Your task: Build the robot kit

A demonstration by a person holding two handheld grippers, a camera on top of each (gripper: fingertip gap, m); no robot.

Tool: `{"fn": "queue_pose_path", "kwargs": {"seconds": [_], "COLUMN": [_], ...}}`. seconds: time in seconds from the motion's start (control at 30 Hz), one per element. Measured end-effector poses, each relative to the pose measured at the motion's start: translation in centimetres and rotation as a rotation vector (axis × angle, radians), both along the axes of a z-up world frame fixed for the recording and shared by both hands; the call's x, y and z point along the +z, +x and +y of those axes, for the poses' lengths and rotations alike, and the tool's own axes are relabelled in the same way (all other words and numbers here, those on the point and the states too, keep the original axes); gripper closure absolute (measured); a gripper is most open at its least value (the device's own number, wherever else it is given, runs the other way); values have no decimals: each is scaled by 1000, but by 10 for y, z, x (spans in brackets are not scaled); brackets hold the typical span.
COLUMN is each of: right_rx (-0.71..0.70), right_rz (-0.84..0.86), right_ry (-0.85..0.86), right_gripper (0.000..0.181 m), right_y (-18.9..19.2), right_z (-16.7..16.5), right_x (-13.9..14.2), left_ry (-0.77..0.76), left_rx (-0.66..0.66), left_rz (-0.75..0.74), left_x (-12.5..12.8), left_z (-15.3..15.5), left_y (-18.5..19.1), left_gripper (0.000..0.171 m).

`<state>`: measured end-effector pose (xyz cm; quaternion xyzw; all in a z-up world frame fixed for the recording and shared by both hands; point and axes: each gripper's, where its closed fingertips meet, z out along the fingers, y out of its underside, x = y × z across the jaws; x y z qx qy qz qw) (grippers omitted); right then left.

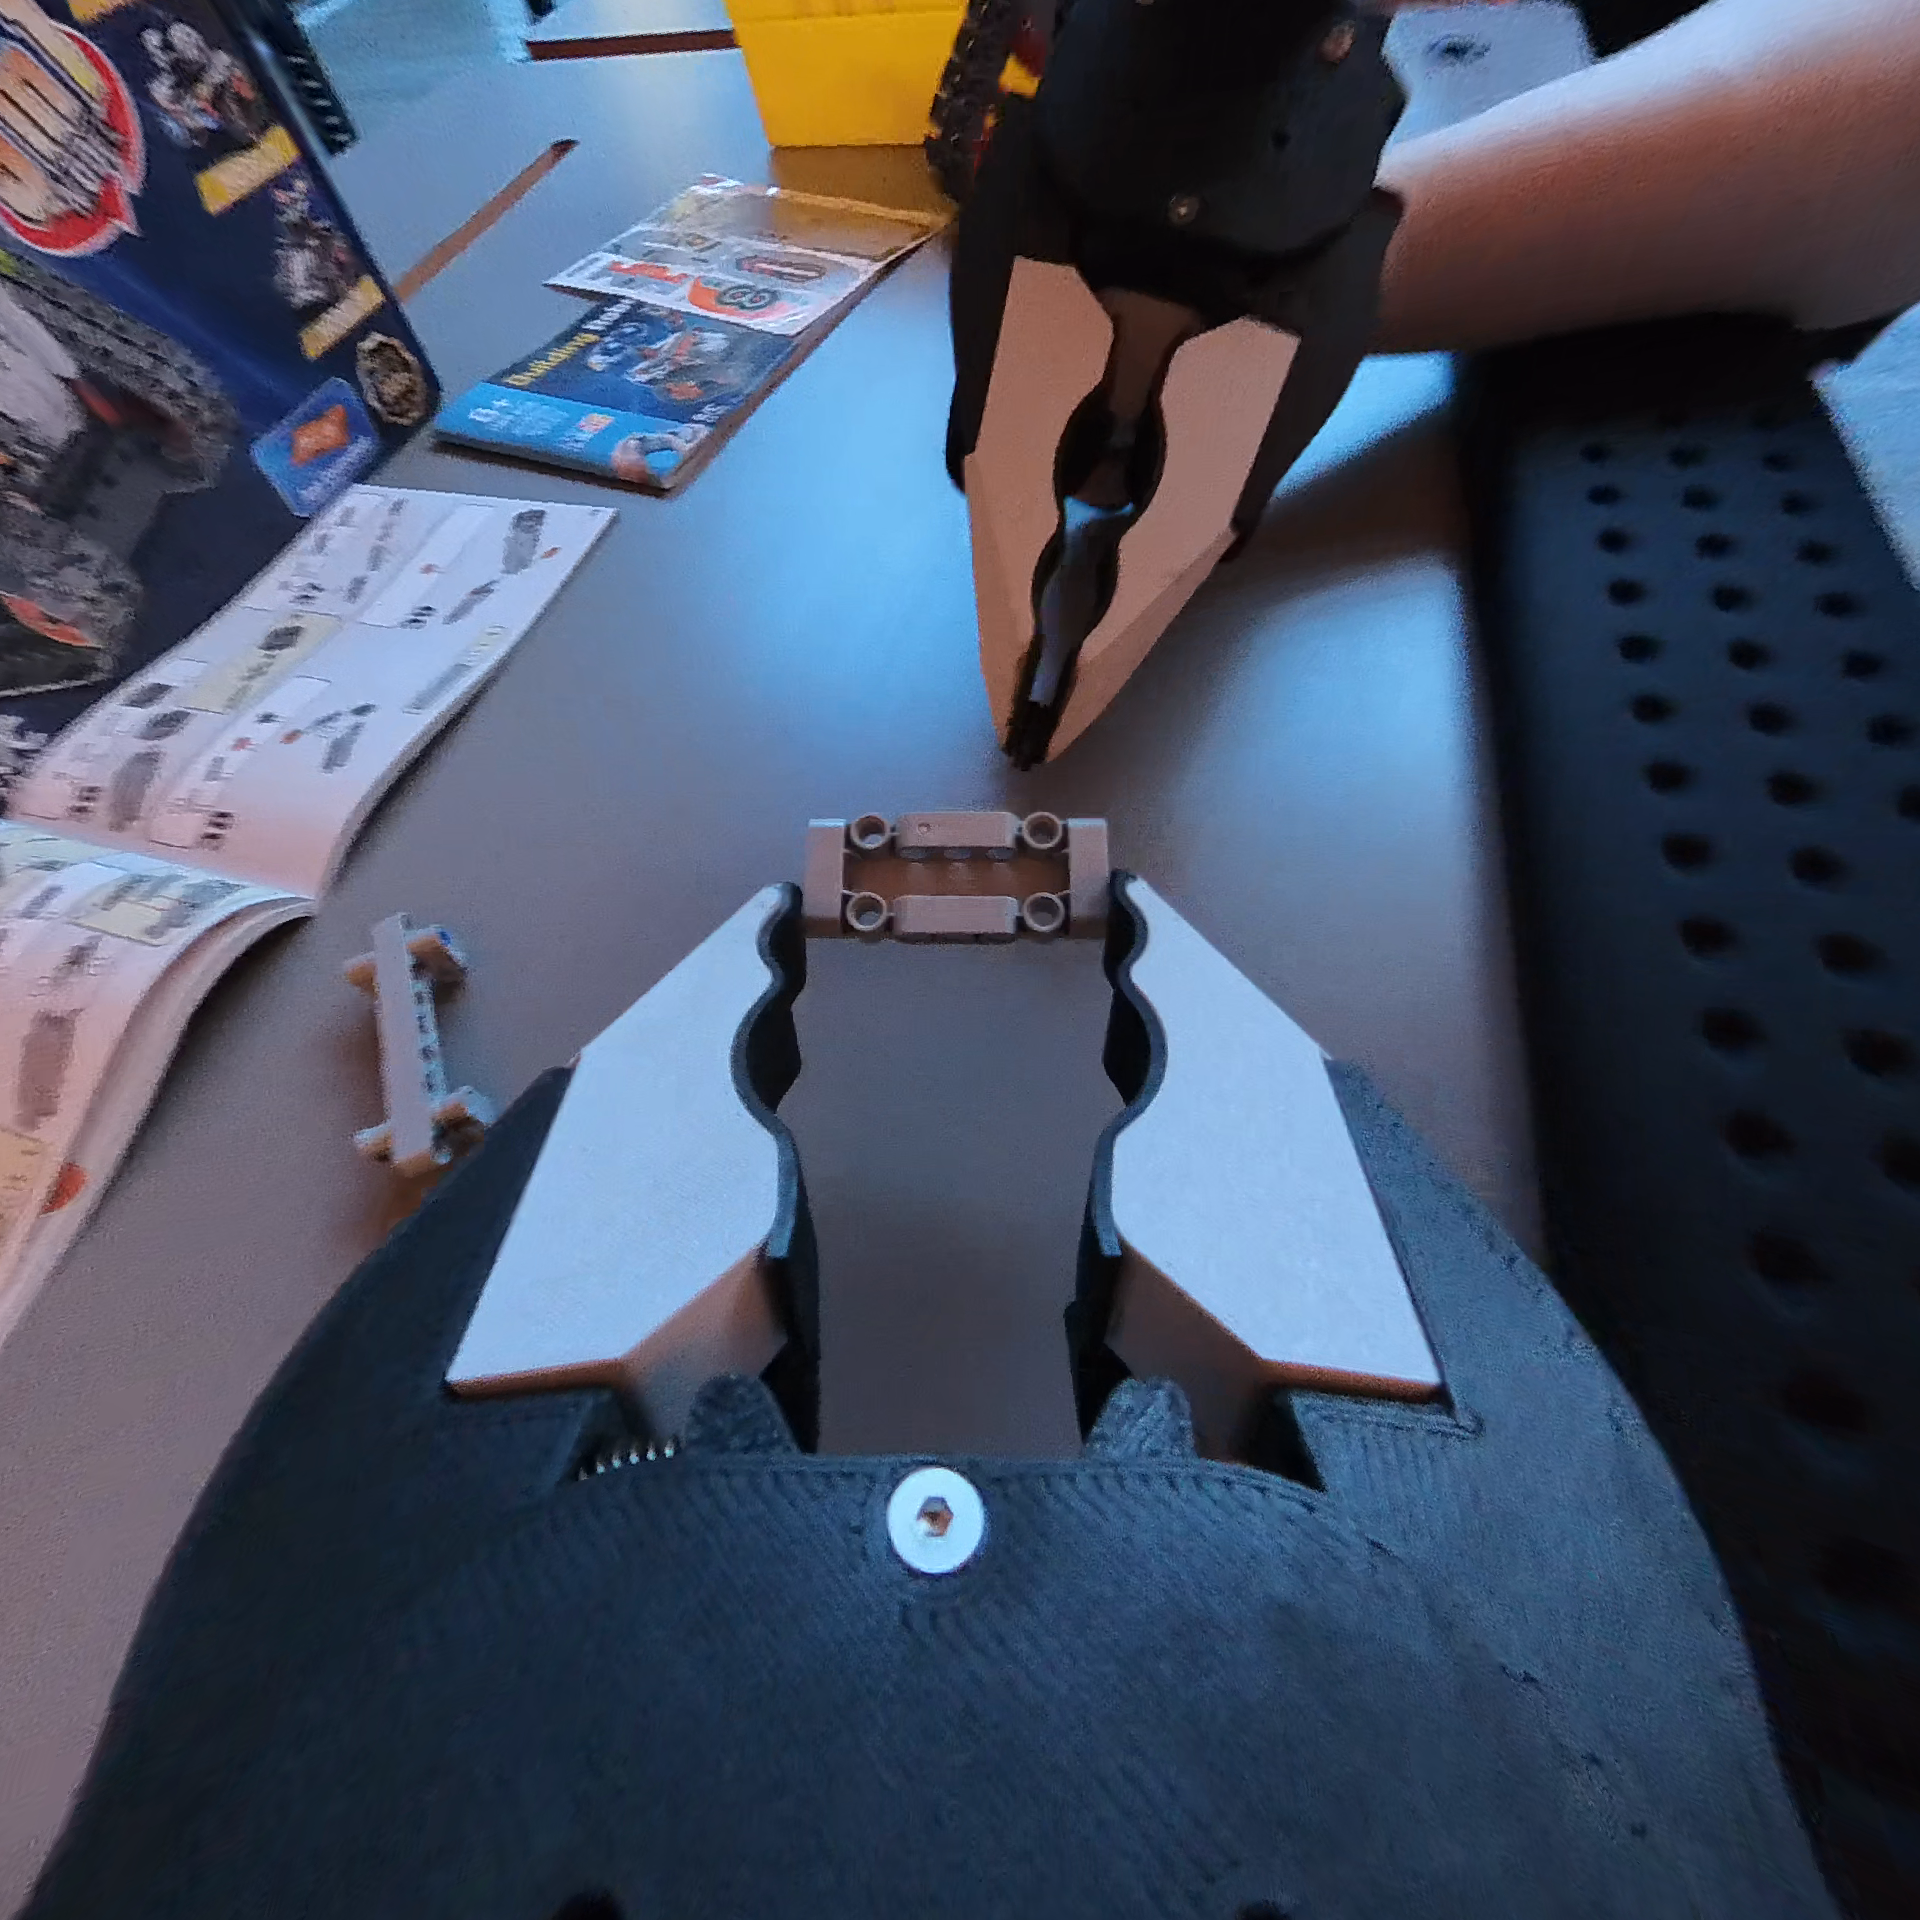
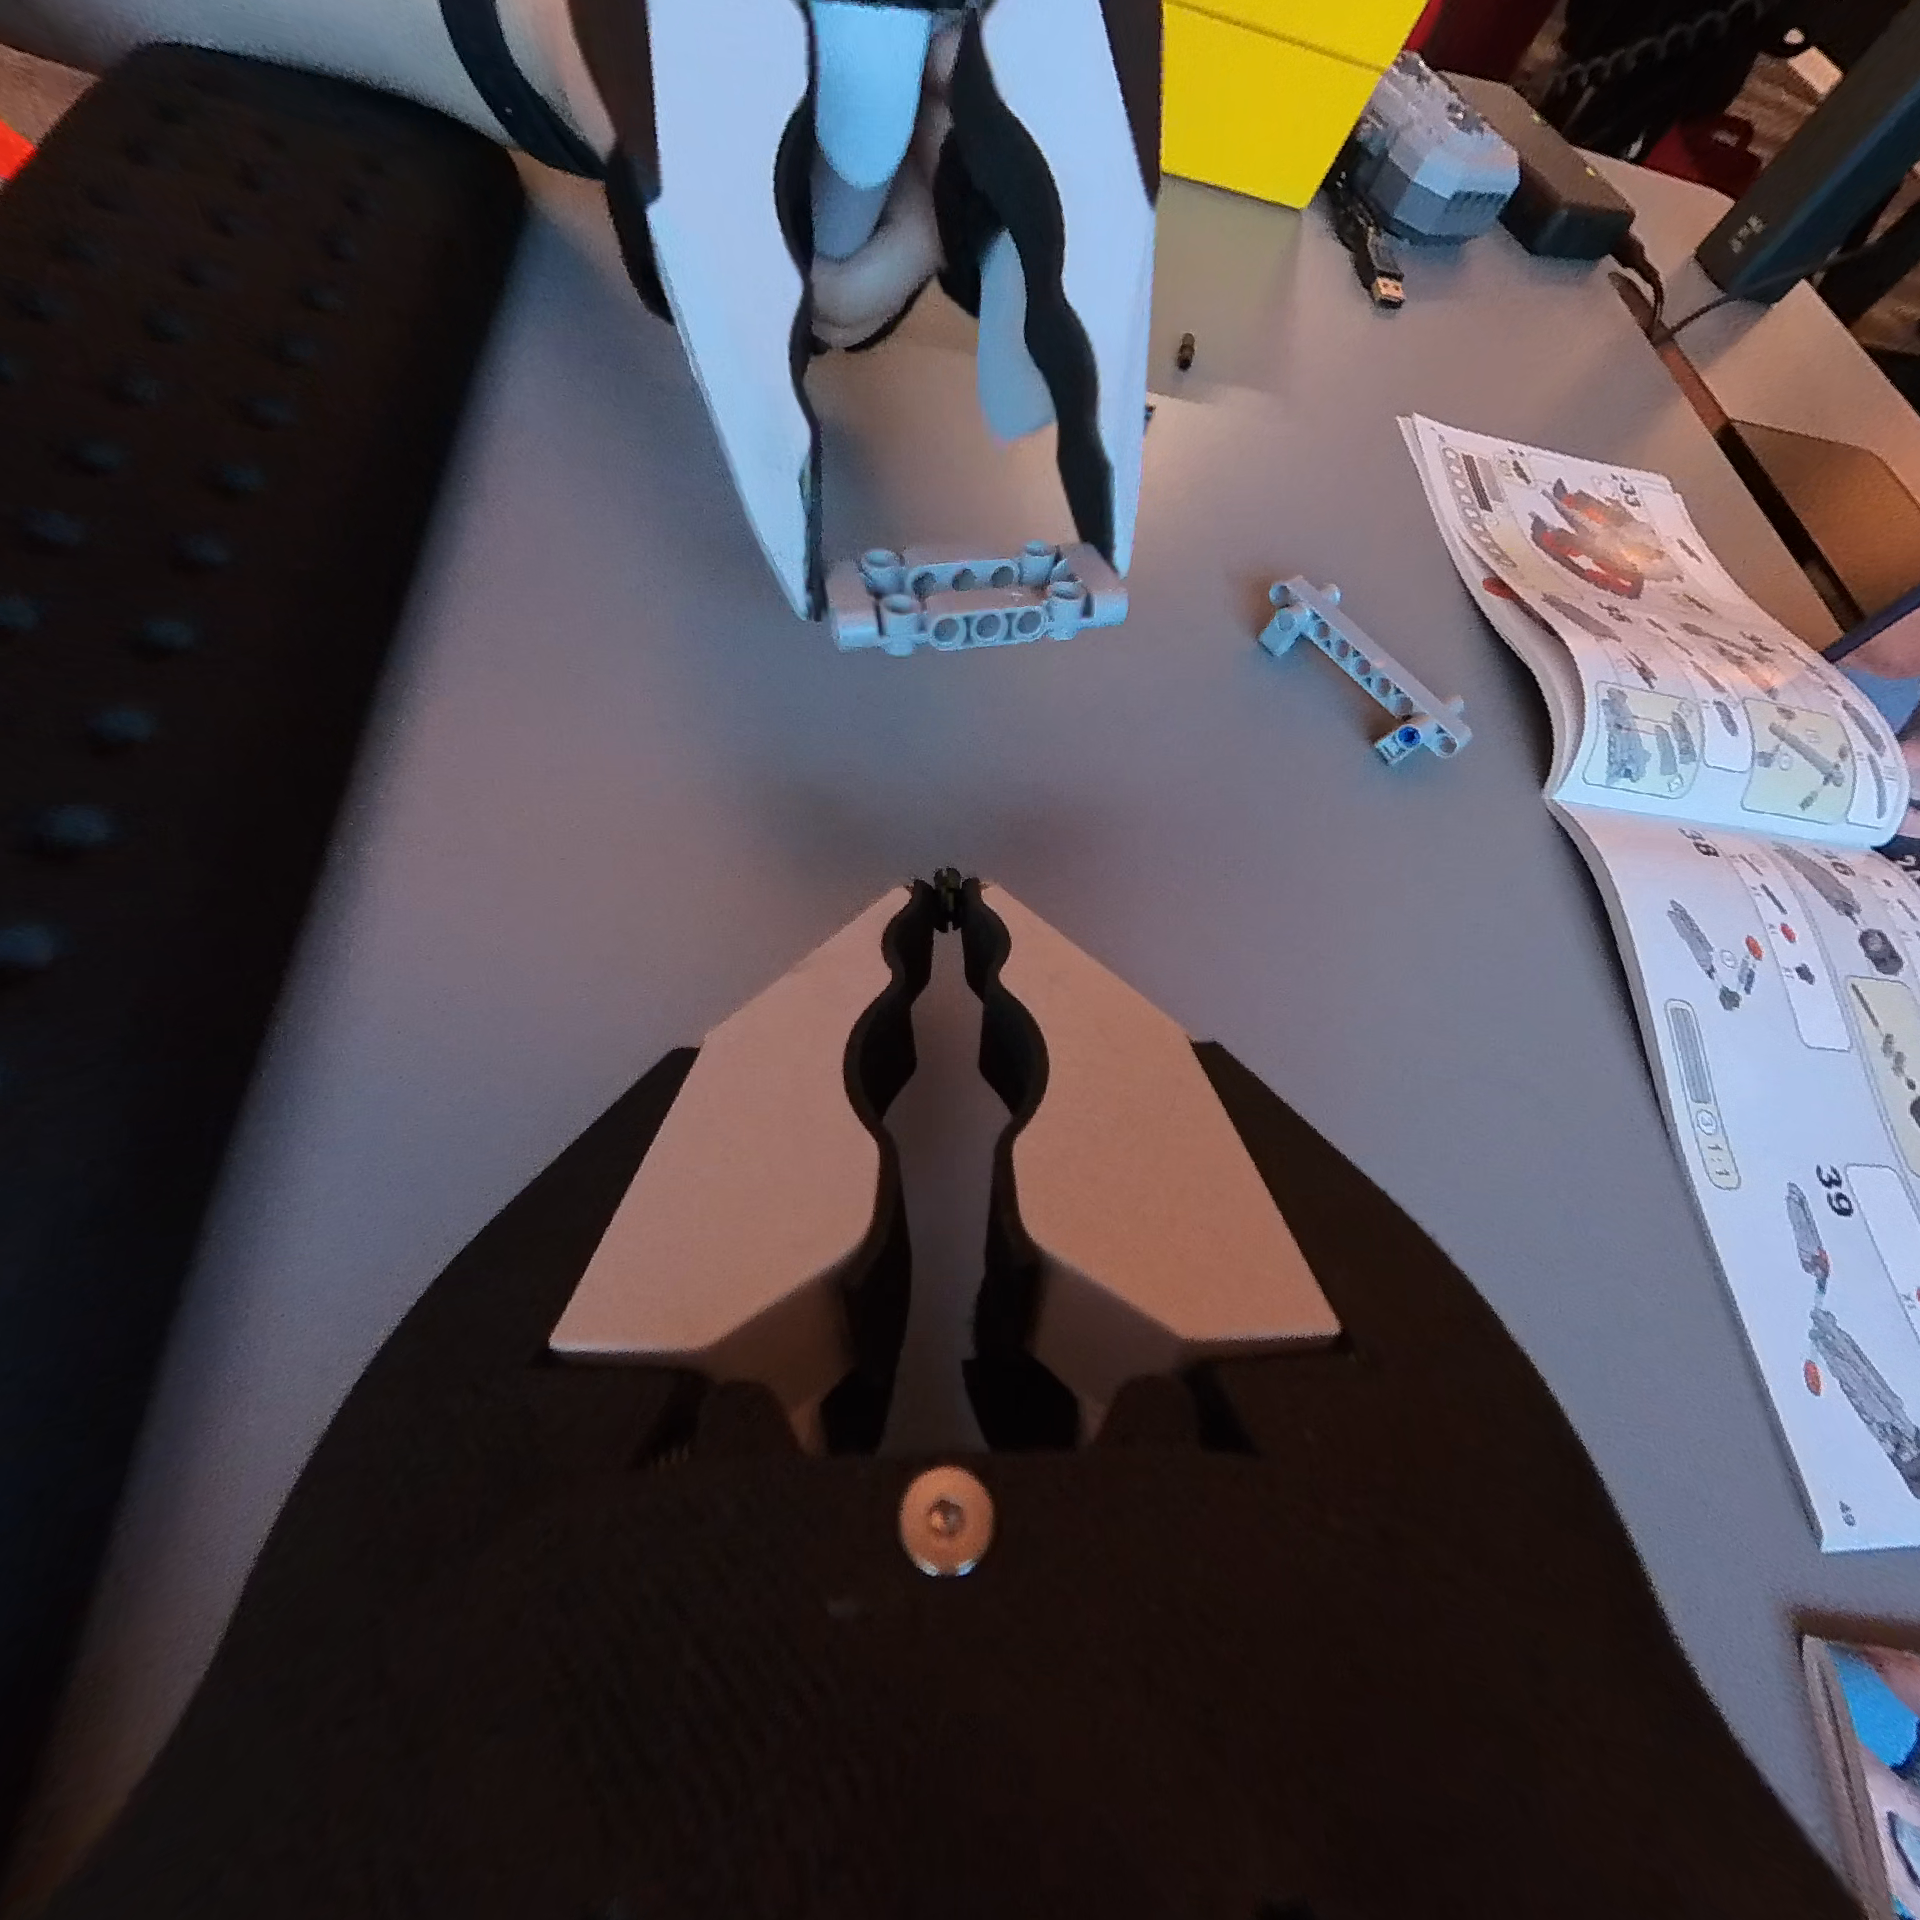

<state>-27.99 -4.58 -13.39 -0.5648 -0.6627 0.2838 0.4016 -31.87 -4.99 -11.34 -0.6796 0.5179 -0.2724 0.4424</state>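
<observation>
My left gripper (image 1: 956, 902) has its two fingertips against the short ends of a grey rectangular frame brick (image 1: 956, 844) that lies flat on the dark table (image 1: 727, 675). The jaws stand wide and clamp the brick. The right wrist view shows this gripper (image 2: 966, 582) and the frame (image 2: 977, 613) from the far side. My right gripper (image 2: 943, 902) is shut on a small black pin (image 2: 945, 888) at its tips. It hovers just beyond the frame, tips down, as the left wrist view (image 1: 1029, 727) shows. A hand holds it.
A grey beam with end connectors (image 1: 416, 1039) (image 2: 1361, 665) lies beside the frame. An open instruction booklet (image 1: 260, 675) (image 2: 1714, 727), a printed box (image 1: 156, 312), a sticker sheet (image 1: 727, 260), a yellow bin (image 1: 842, 73) and a black perforated mat (image 1: 1714, 831) (image 2: 156, 520) surround the work area. Across from one pair of fingers to the other is roughly 6 cm.
</observation>
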Motion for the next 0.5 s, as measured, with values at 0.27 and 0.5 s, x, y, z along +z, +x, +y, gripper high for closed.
{"fn": "queue_pose_path", "kwargs": {"seconds": [0.27, 0.5], "right_rx": [-93, -245], "right_rz": [24, 88], "right_ry": [83, -180], "right_gripper": [177, 177], "right_y": [-9, -23], "right_z": [14, 29], "right_x": [11, 14], "left_ry": [141, 202], "left_rx": [139, 170], "left_rz": [132, 124], "left_x": [-6, 0], "left_z": [19, 21], "left_y": [-14, -15], "left_gripper": [115, 114]}}
